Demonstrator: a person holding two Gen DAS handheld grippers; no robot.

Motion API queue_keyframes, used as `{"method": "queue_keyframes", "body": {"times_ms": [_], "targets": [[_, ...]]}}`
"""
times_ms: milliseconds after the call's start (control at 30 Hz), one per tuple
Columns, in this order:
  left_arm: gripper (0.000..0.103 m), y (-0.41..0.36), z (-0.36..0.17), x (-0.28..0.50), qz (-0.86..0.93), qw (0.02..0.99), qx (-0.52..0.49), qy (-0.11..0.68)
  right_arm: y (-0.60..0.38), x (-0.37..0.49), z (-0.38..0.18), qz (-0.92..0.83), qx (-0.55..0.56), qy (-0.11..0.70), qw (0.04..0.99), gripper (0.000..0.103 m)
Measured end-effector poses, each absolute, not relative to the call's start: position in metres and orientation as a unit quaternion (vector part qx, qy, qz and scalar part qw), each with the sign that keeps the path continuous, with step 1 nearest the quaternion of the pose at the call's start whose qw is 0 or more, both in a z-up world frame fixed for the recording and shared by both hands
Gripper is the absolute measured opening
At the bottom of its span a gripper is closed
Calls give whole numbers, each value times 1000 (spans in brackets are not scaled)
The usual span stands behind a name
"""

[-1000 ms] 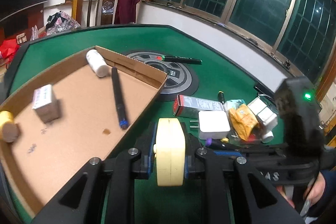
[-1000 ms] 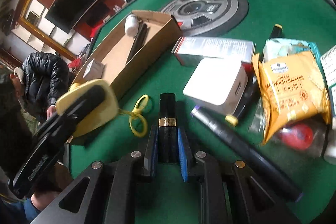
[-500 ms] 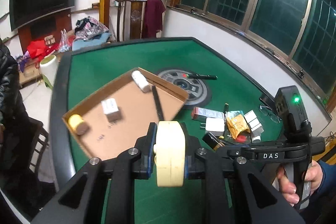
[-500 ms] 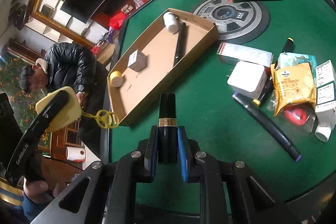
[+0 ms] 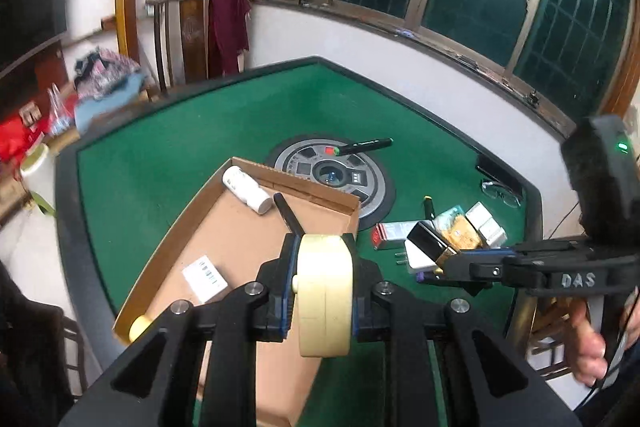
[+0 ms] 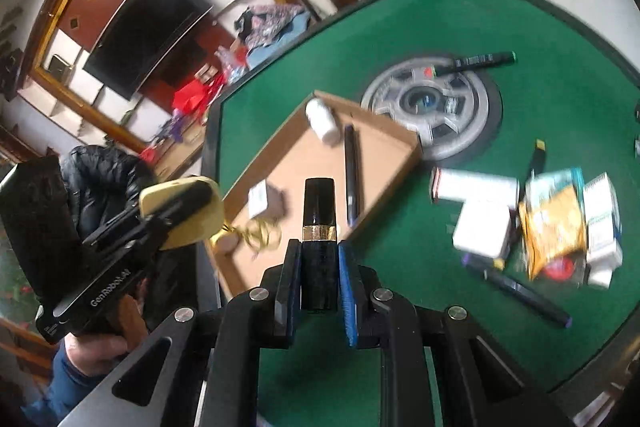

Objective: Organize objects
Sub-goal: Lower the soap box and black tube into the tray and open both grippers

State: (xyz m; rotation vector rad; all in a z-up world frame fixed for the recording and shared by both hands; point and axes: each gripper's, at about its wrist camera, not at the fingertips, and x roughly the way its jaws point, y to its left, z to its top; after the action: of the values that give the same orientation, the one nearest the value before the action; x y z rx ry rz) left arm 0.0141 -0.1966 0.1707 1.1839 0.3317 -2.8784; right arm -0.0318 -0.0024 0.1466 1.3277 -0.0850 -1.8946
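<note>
My left gripper [image 5: 323,281] is shut on a pale yellow round case [image 5: 325,291] with a yellow cord, held high above the near end of the cardboard tray [image 5: 192,227]. It also shows in the right wrist view [image 6: 182,211]. My right gripper [image 6: 319,267] is shut on a black tube with a gold band [image 6: 319,215], held above the table; it also shows in the left wrist view [image 5: 430,239]. The tray [image 6: 384,131] holds a white bottle [image 5: 246,189], a black pen [image 6: 351,175], a small white box [image 5: 204,279] and a yellow cylinder [image 5: 138,327].
On the green table [image 5: 160,147], right of the tray, lie a white charger [image 6: 482,227], a long white box [image 6: 476,185], a yellow snack packet [image 6: 554,227], small boxes and markers. A round grey panel [image 6: 436,107] with a marker sits at the centre. Glasses [image 5: 498,191] lie far right.
Both grippers have risen well above the table over the last second, each still holding its object. The left gripper has since come nearer the tray. The right view has turned slightly.
</note>
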Motion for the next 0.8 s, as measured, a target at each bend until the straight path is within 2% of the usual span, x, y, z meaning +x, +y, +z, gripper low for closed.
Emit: {"method": "queue_keyframes", "body": {"times_ms": [167,333,800], "targets": [[20,-219,140,-23,-903,-14,416,106,-47,-52,131,-767,526,-1,369,19],[19,-243,119,-48,-897,-9,420,141,-81,-77,102,-766,540,24,347,19],[19,-286,67,-115,-857,19,473,202,-114,-119,57,-773,555,59,300,19]]}}
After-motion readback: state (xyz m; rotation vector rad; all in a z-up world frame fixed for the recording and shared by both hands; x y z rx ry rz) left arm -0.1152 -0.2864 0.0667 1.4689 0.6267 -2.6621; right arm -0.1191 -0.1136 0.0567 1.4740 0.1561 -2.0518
